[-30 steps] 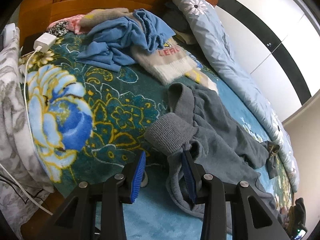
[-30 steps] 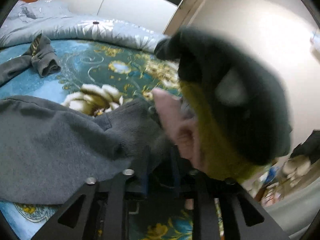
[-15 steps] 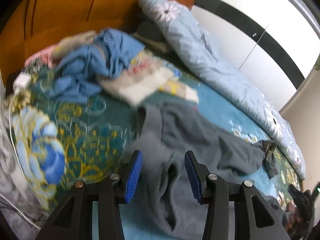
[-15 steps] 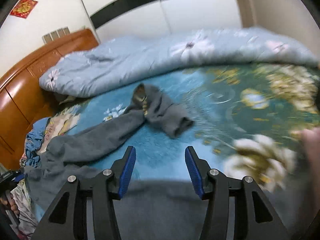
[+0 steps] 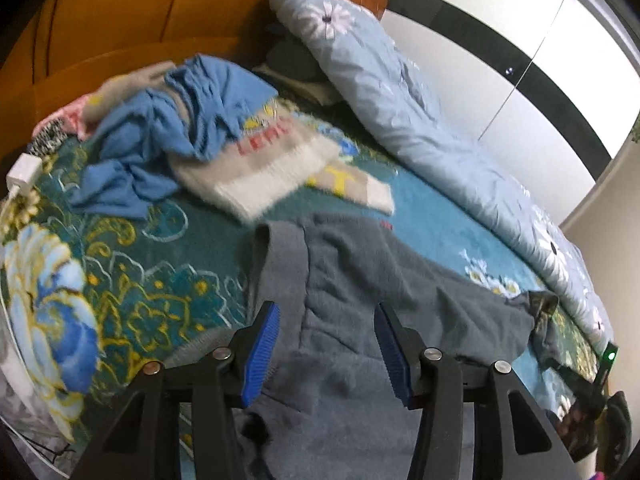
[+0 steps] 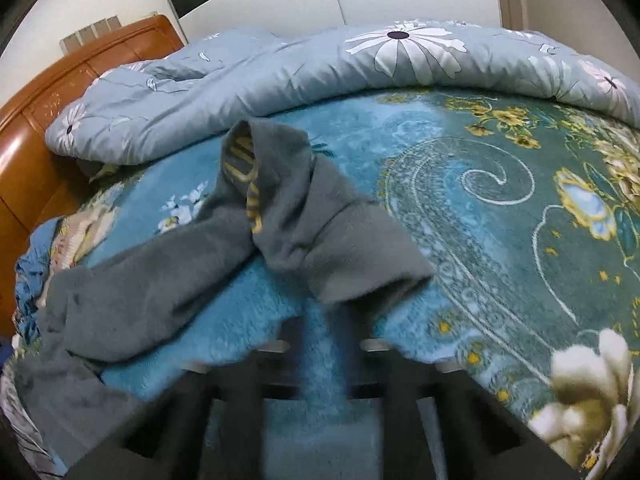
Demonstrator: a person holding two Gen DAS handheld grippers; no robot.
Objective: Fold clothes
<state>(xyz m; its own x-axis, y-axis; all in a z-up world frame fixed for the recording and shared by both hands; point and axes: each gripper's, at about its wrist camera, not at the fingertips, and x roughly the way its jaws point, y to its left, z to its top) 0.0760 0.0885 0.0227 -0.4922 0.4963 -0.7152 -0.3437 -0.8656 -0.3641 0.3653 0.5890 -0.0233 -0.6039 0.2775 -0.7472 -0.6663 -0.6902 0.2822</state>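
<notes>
A grey fleece garment [image 5: 360, 280] lies spread on the teal floral bedspread [image 5: 140, 264]. My left gripper [image 5: 326, 354] is open and empty, its blue pads just above the garment's near part. In the right wrist view the same garment's sleeve [image 6: 288, 216], with a yellow-printed cuff lining, lies crumpled in front of my right gripper [image 6: 326, 332]. That gripper is motion-blurred; its jaws stand apart with nothing between them.
A pile of clothes, blue cloth [image 5: 168, 140] over a cream knit sweater [image 5: 272, 168], lies near the wooden headboard [image 5: 120, 20]. A rolled light-blue flowered duvet [image 5: 420, 120] runs along the far side. A white charger [image 5: 24, 168] lies at the left edge.
Both grippers have let go of the grey garment and opened. The left has lifted back from the cuff; the right has swung round towards the crumpled sleeve.
</notes>
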